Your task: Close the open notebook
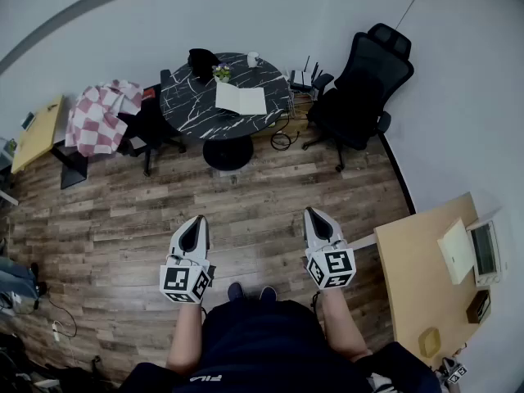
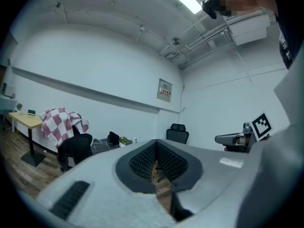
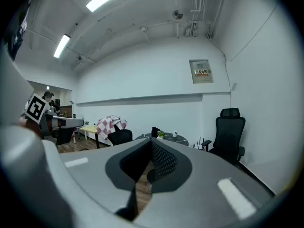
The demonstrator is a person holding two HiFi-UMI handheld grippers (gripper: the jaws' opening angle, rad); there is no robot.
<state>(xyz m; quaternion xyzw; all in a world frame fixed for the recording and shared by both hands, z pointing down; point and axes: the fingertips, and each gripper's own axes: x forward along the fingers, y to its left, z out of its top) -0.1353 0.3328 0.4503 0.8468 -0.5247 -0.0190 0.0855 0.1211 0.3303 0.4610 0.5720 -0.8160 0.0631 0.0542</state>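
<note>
The open notebook [image 1: 241, 99] lies with its white pages up on a round black marble table [image 1: 196, 105] at the far side of the room. Both grippers are held low in front of the person, far from the table and over the wooden floor. In the head view the left gripper [image 1: 196, 219] and right gripper [image 1: 314, 212] point toward the table, each with its jaws together and nothing between them. In the left gripper view the left gripper [image 2: 156, 142] frames the distant table [image 2: 102, 144]. The right gripper [image 3: 152, 141] also faces the table [image 3: 167, 137]. The notebook cannot be made out in either gripper view.
A small plant [image 1: 221, 72], a black object [image 1: 202, 60] and a white cup [image 1: 253, 57] share the table. A black office chair [image 1: 364, 84] stands to its right, a chair draped in checked cloth [image 1: 102, 117] to its left. Cables [image 1: 284, 137] lie by the table's base. A wooden desk [image 1: 422, 264] is at the near right.
</note>
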